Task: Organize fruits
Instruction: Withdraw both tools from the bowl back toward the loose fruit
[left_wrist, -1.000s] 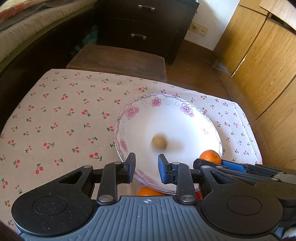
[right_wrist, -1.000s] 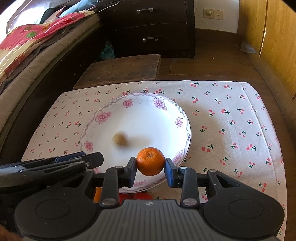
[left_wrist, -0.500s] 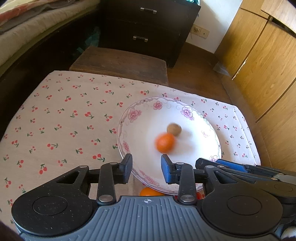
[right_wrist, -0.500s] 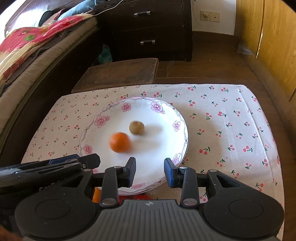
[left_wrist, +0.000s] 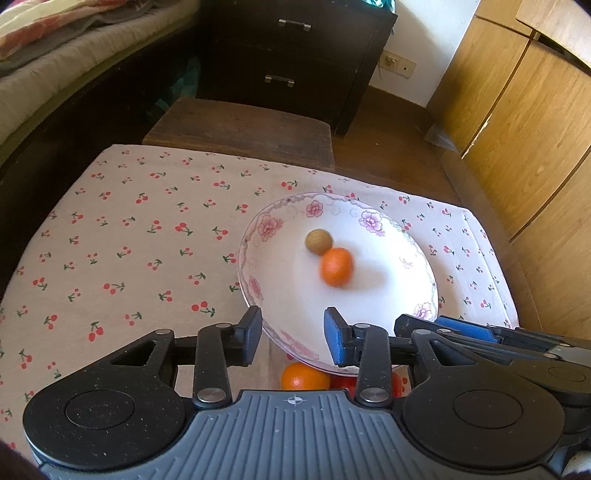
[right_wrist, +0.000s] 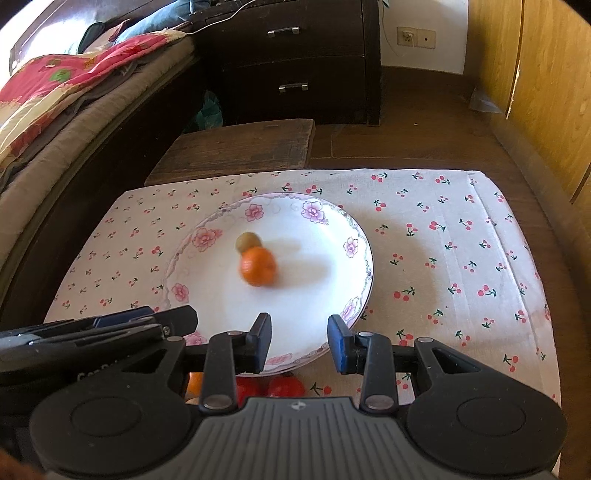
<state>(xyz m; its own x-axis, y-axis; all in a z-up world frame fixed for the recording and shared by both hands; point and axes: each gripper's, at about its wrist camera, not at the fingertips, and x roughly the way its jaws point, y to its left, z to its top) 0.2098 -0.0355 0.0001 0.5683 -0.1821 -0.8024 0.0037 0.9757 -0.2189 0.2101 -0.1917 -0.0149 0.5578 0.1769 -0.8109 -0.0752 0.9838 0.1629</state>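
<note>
A white plate with a pink flower rim (left_wrist: 424, 273) (right_wrist: 354, 266) sits on the cherry-print cloth. In it lie an orange tangerine (left_wrist: 335, 266) (right_wrist: 258, 266), slightly blurred, and a small brown round fruit (left_wrist: 318, 241) (right_wrist: 248, 240) touching it. My left gripper (left_wrist: 292, 334) is open and empty over the plate's near rim. My right gripper (right_wrist: 299, 341) is open and empty at the near rim too. Another tangerine (left_wrist: 305, 376) and red fruits (right_wrist: 285, 386) lie on the cloth below the grippers, partly hidden.
The cherry-print cloth (left_wrist: 129, 251) (right_wrist: 461, 258) covers a low table. A dark wooden stool (right_wrist: 236, 147) stands beyond it, then a dark drawer cabinet (right_wrist: 295, 59). A bed (right_wrist: 55, 110) runs along the left, wooden cupboard doors (left_wrist: 524, 129) on the right.
My right gripper opened and let go of the tangerine, which rolled across the plate up against the brown fruit. Both grippers have drawn back and up a little.
</note>
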